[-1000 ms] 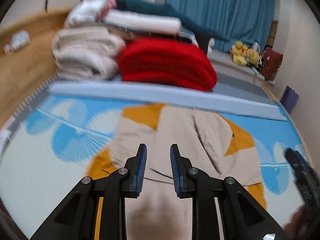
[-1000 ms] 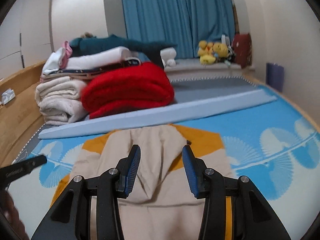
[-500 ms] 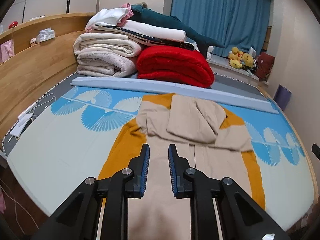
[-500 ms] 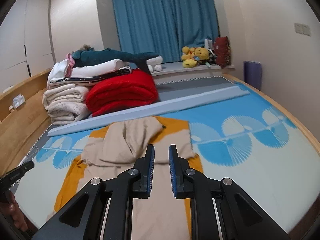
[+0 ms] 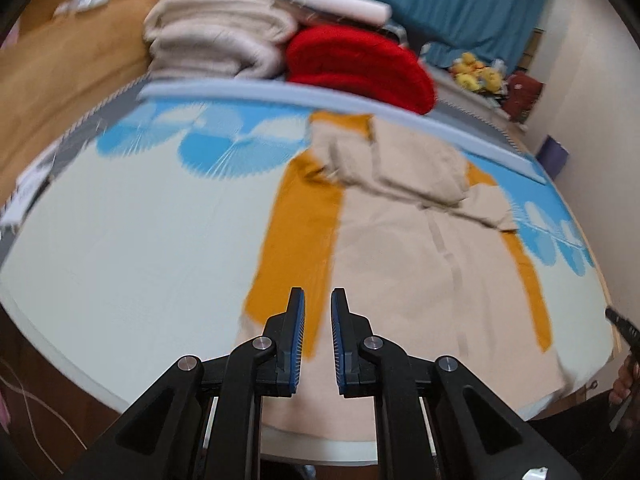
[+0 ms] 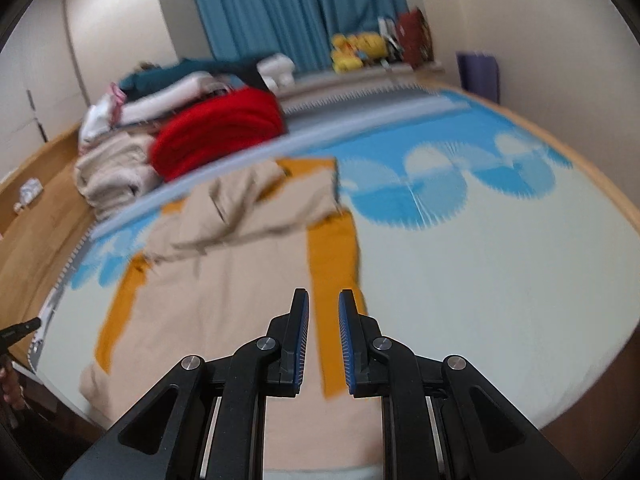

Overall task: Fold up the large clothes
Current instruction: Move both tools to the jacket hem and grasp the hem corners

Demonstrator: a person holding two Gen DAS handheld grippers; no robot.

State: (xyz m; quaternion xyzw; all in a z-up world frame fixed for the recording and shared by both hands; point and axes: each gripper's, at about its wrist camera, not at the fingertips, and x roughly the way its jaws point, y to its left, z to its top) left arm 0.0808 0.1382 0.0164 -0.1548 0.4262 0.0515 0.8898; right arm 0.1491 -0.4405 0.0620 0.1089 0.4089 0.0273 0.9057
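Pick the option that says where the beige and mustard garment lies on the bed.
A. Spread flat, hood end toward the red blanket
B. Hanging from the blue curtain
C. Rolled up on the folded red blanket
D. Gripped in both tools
A: the garment lies spread flat on the bed cover, hood toward the red blanket.

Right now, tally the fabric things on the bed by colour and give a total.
Beige and mustard: 1, the hooded garment spread flat.
Red: 1, the folded blanket.
Cream: 1, the folded quilt.
White: 1, the folded bedding on the stack.
Teal: 1, the cloth on top.
Total: 5.
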